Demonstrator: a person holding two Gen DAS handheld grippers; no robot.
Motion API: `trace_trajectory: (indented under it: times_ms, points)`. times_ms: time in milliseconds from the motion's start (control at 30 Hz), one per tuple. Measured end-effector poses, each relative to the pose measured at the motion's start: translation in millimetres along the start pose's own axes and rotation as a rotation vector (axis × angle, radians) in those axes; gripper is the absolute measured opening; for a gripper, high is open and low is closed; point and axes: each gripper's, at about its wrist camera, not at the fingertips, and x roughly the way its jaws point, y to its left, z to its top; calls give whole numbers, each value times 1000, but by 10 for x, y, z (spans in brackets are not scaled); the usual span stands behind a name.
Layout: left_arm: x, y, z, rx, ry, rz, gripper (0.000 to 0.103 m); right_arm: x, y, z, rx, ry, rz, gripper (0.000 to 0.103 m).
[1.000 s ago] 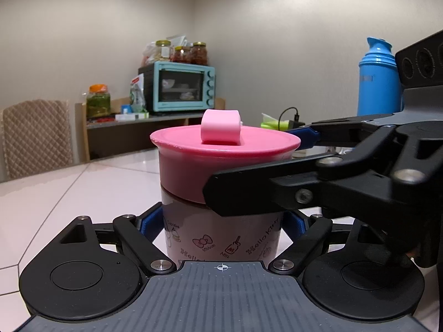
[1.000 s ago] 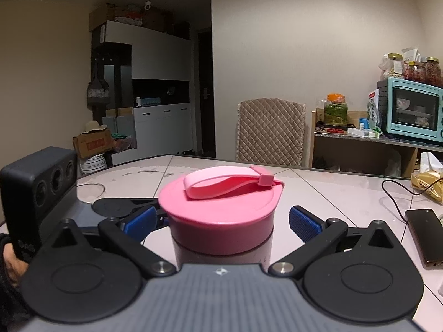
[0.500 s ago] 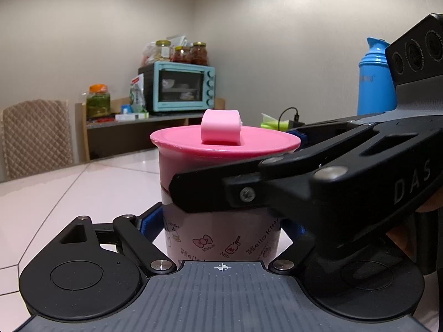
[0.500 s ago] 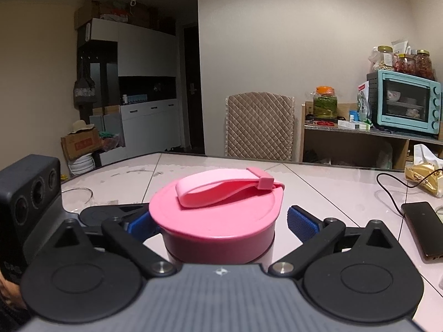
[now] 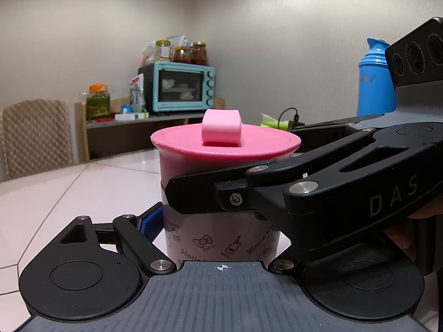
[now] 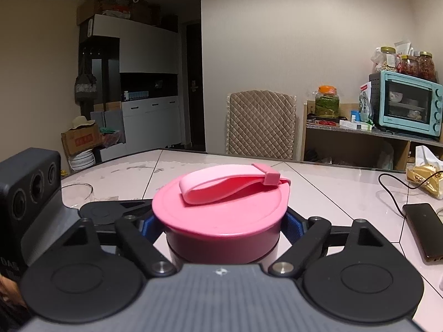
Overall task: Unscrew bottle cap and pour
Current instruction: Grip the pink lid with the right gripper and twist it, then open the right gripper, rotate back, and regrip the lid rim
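Home dining rm, tiled table, padded chair, toaster oven, pickle jars, cupboards

bottle: 1 | cap: 1 | hand-held grippers: 2 | phone: 1

The right claw has closed: one second ago its blue pads stood apart from the pink cap, and now they press on both of its sides. In the left wrist view, its black finger has moved further across the bottle.
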Motion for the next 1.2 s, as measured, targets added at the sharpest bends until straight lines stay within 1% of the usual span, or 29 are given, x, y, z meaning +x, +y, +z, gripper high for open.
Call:
trace_trajectory:
  times_ms: [133,333,600,700,833,900,1000,1100,1200]
  points:
    - [2,-15,0,-1,1,0,90,-9,-25,-22,-13,-7,30,86]
    - [6,-32,2,-1,1,0,90,-14,-148,-19,-41,-6,117,86]
    - [5,-19,-10,-1,0,-1,90,11,-352,-12,-82,-14,261,86]
    - [3,-12,-12,-1,0,-2,90,16,-413,2,-96,-9,307,86]
    - [2,-13,-13,-1,-1,-2,90,41,-524,49,-126,8,393,86]
    - [2,-13,-14,0,0,-1,90,40,-559,64,-131,9,417,86]
    - [3,-14,-12,-1,0,-1,90,46,-643,83,-150,7,478,86]
    - [1,-11,-14,-1,-1,-1,90,34,-678,88,-156,2,505,86]
    - [1,-11,-14,-1,-1,-1,90,15,-659,106,-156,2,503,86]
